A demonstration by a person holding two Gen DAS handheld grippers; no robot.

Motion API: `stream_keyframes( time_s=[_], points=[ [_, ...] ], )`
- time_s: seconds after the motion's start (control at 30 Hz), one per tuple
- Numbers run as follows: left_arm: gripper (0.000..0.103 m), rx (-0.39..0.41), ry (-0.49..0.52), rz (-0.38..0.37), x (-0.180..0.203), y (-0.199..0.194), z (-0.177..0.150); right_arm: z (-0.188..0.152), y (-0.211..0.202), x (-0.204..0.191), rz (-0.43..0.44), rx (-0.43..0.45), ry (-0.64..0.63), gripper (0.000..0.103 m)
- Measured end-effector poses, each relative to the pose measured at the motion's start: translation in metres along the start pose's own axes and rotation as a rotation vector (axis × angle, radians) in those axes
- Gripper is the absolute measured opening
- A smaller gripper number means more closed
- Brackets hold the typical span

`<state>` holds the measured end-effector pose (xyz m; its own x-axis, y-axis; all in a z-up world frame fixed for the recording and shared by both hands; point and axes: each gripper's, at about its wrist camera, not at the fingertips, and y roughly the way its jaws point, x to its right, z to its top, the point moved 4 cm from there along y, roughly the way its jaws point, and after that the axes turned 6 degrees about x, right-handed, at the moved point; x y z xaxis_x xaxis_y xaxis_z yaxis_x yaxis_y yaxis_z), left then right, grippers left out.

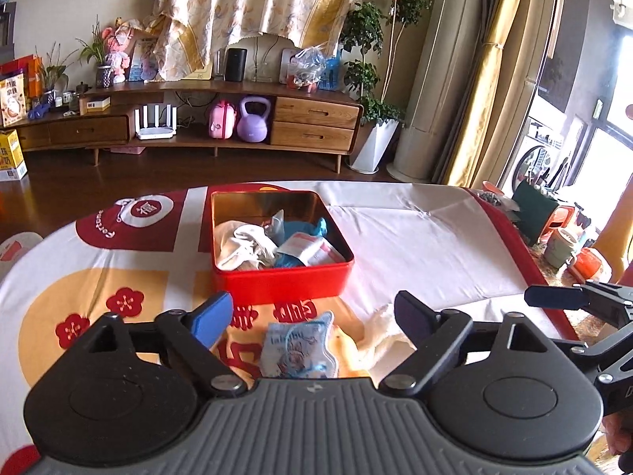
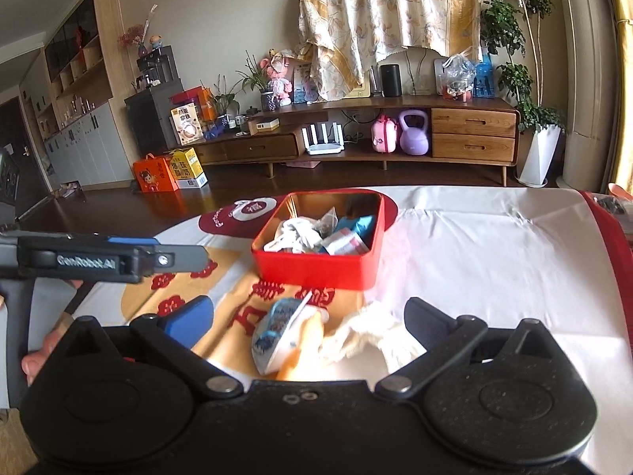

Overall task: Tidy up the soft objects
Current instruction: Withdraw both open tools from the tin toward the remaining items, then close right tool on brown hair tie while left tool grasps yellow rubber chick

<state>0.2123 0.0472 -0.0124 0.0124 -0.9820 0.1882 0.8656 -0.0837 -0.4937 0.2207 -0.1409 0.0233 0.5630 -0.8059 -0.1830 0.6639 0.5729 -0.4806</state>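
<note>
A blue pouch (image 1: 297,346) and white cloth (image 1: 379,334) lie before our red tin (image 1: 277,283) on the tablecloth (image 1: 435,245). Left gripper (image 1: 312,318) and right gripper (image 2: 306,318) tilt down over them, jaws wide, empty. Side label: "GenRobot.AI".

The square red tin box (image 1: 277,281) looked like painted metal, glossy outside with a shiny golden inner wall. The printed white, red and yellow cloth (image 1: 415,237) over the desk was matt and creased. The small pale-blue printed pouch (image 1: 296,348) seemed glossy plastic film; the cream knitted rag (image 2: 368,336) looked soft and rough. The long brown TV cabinet (image 1: 312,118) was smooth wood.
</note>
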Motion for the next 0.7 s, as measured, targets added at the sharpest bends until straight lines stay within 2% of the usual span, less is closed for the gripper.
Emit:
stream_keyframes(
  time_s=[0.07,0.53,0.7],
  points=[
    [0.099,0.006,-0.024,-0.001,0.002,-0.006,-0.008,-0.007,-0.005,0.001,-0.011,0.000,-0.006,0.103],
    [0.102,0.043,-0.011,-0.003,0.033,-0.011,-0.056,-0.056,-0.012,0.020,-0.081,-0.044,-0.004,0.103],
    [0.103,-0.009,-0.003,-0.024,0.044,0.001,-0.069,-0.067,-0.010,0.028,-0.102,-0.063,-0.001,0.103]
  ],
)
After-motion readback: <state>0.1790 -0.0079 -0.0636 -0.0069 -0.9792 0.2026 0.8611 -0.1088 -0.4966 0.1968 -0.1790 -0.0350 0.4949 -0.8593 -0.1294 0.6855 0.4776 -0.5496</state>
